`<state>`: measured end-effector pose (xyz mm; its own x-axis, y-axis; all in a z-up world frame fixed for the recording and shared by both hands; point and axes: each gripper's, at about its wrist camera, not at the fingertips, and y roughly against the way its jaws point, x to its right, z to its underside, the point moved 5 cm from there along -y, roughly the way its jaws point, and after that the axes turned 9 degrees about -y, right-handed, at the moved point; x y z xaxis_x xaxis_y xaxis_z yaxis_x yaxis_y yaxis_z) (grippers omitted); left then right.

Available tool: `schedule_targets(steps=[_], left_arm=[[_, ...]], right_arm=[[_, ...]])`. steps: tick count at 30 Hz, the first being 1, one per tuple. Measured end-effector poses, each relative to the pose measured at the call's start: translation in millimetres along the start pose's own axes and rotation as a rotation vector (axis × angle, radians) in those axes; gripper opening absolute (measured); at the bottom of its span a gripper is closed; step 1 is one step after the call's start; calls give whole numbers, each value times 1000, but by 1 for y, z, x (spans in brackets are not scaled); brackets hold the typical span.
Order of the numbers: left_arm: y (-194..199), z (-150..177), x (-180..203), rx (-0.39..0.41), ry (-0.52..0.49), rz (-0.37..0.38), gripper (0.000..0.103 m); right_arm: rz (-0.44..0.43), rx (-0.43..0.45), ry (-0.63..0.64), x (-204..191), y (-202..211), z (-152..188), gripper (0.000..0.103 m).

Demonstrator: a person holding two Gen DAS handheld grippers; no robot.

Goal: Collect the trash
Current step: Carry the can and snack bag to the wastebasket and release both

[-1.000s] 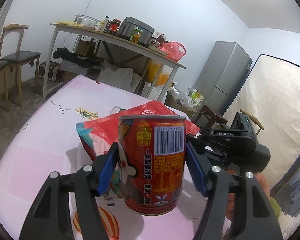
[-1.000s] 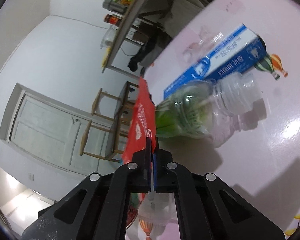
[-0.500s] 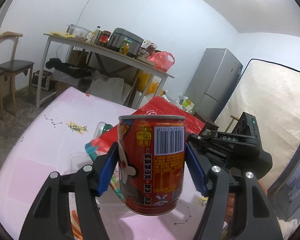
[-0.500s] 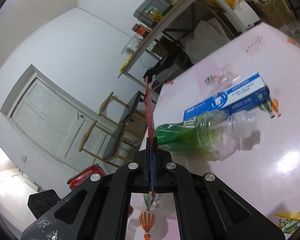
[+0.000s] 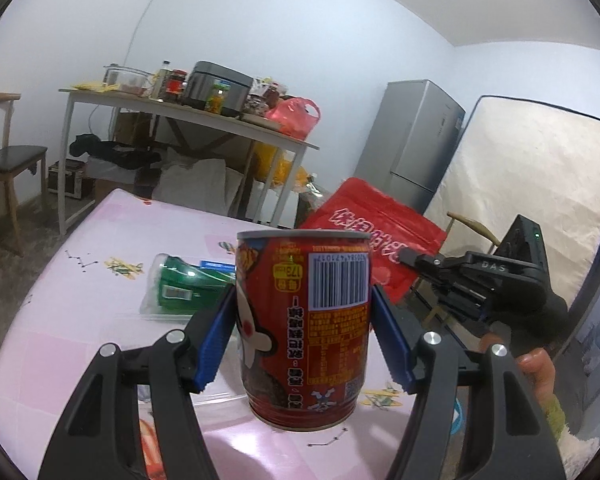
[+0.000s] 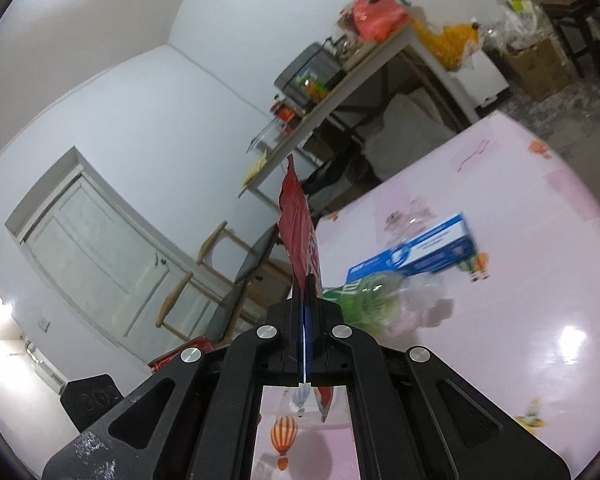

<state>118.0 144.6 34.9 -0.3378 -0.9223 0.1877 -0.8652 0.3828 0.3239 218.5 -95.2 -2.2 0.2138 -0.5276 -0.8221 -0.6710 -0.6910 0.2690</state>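
Observation:
My left gripper (image 5: 304, 320) is shut on a red drink can (image 5: 304, 320) and holds it upright above the pink table (image 5: 80, 320). My right gripper (image 6: 305, 284) is shut on a red snack bag (image 6: 298, 224), seen edge-on, lifted off the table; the bag also shows in the left wrist view (image 5: 372, 232), held by the right gripper (image 5: 408, 258). A crushed green-labelled plastic bottle (image 6: 380, 300) and a blue and white box (image 6: 420, 252) lie on the table; the bottle also shows in the left wrist view (image 5: 180, 284).
A cluttered side table (image 5: 188, 116) stands behind, with boxes and bags under it. Wooden chairs (image 5: 4, 160) stand at the left. A grey fridge (image 5: 412, 148) and a mattress (image 5: 520, 184) stand at the right. A white door (image 6: 92, 256) shows in the right wrist view.
Both grippers have risen and tilted up. The red bag has lifted off the table and moved right, uncovering the bottle and box. The can stays gripped.

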Motion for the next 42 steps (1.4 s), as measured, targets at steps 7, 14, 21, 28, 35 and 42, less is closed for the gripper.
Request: schedule_targets(steps=[7, 14, 21, 28, 35, 42], left_arm=[[-19, -5, 40, -37, -39, 69, 64], [-60, -5, 97, -107, -71, 199, 64], [-103, -16, 166, -153, -130, 330, 64], [-160, -14, 256, -247, -220, 476, 64], [-236, 34, 353, -494, -299, 614, 64], [-311, 115, 419, -739, -369, 629, 64]], right_arm=[[21, 103, -37, 25, 63, -17, 0], [90, 254, -63, 58, 146, -35, 0], [236, 423, -99, 101, 237, -50, 0], [408, 534, -189, 166, 303, -47, 0], [558, 584, -315, 236, 345, -33, 0], [665, 559, -440, 307, 355, -23, 0]])
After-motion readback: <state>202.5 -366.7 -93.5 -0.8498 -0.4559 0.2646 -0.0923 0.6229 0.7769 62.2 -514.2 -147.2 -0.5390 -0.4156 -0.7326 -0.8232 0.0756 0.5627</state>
